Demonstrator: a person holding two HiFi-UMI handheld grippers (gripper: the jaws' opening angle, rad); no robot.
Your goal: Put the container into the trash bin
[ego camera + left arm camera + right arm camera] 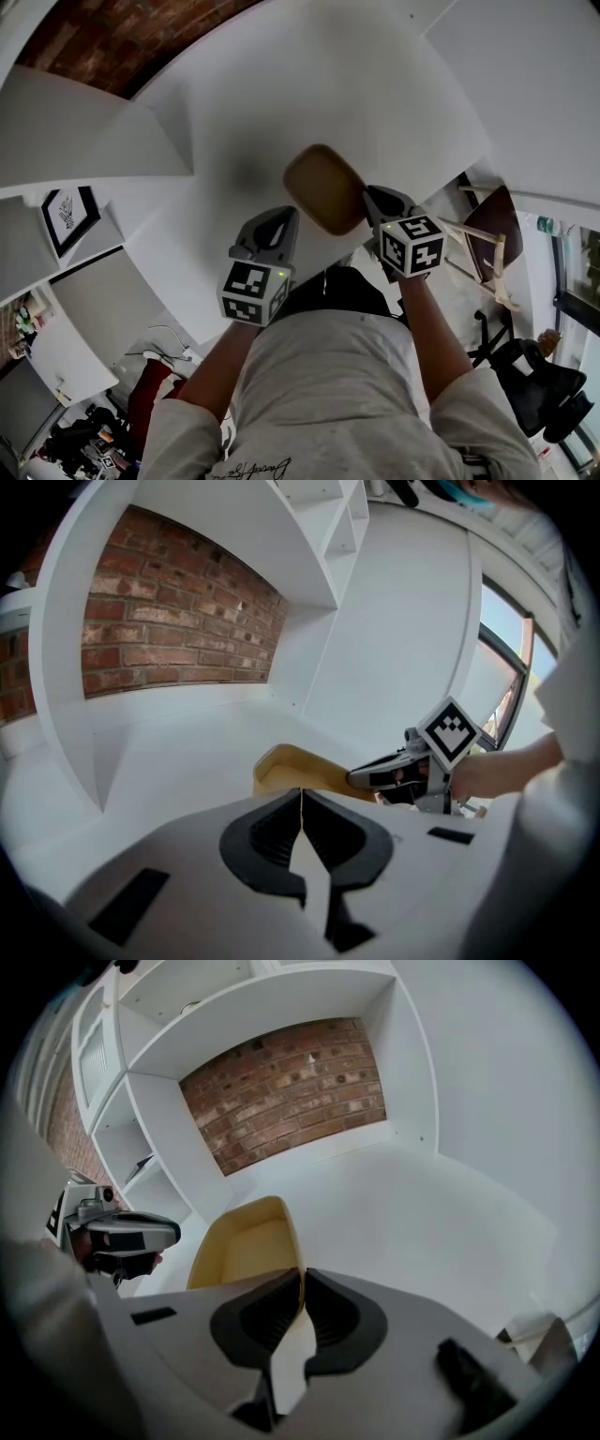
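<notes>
A tan container (pixel 323 187), over the white desk (pixel 394 84), is pinched by its near rim in the closed right gripper (pixel 373 208), its length running ahead and slightly left, while the left gripper (pixel 272 228), closed and empty, sits just beside; no trash bin is visible.

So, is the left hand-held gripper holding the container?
No: the left hand-held gripper is shut on nothing; the right hand-held gripper pinches the container rim.

Smooth matt container (pixel 325 187), rough brick wall (pixel 281 1091)
</notes>
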